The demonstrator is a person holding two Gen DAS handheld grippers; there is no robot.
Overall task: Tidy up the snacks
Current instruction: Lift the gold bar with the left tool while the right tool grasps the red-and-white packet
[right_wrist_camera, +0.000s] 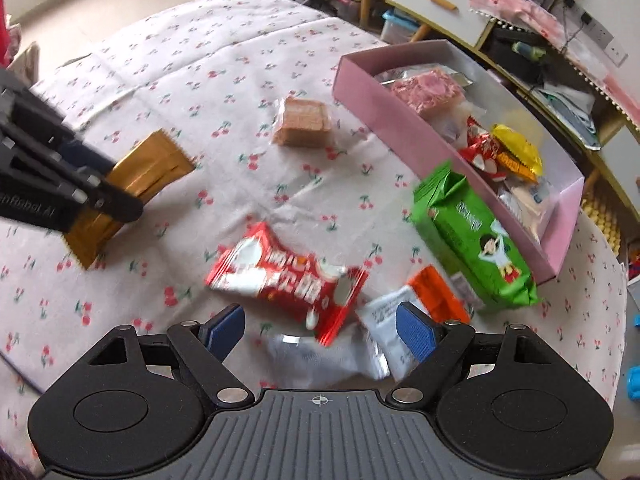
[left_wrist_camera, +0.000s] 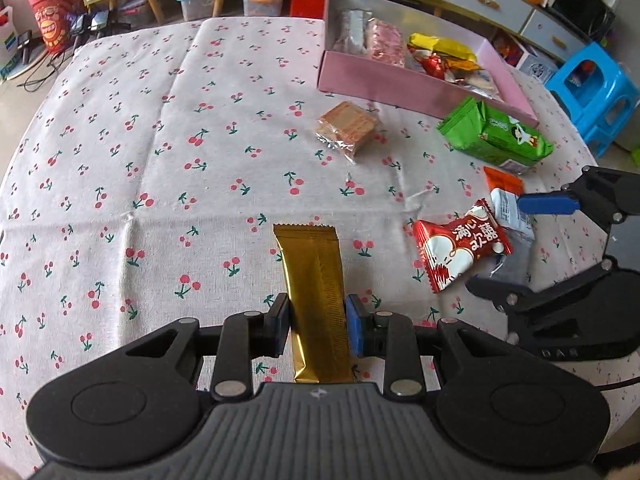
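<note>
Cherry-print cloth [left_wrist_camera: 160, 140]. Left gripper [left_wrist_camera: 318, 326] clamped on ribbed gold foil bar [left_wrist_camera: 316, 280]. Right gripper [right_wrist_camera: 320, 334] jaws apart over glossy red packet [right_wrist_camera: 280, 276]; white sachet [right_wrist_camera: 384, 316] clearer in right view.

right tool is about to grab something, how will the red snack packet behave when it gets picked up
The red snack packet looks puffed and crinkly, so probably light and yielding under the pads. Its glossy film may be slippery. It overlaps a white packet, which might shift with it.

light: bright, soft | shadows: faint | blur: right-wrist view | edges: fisheye-bent
</note>
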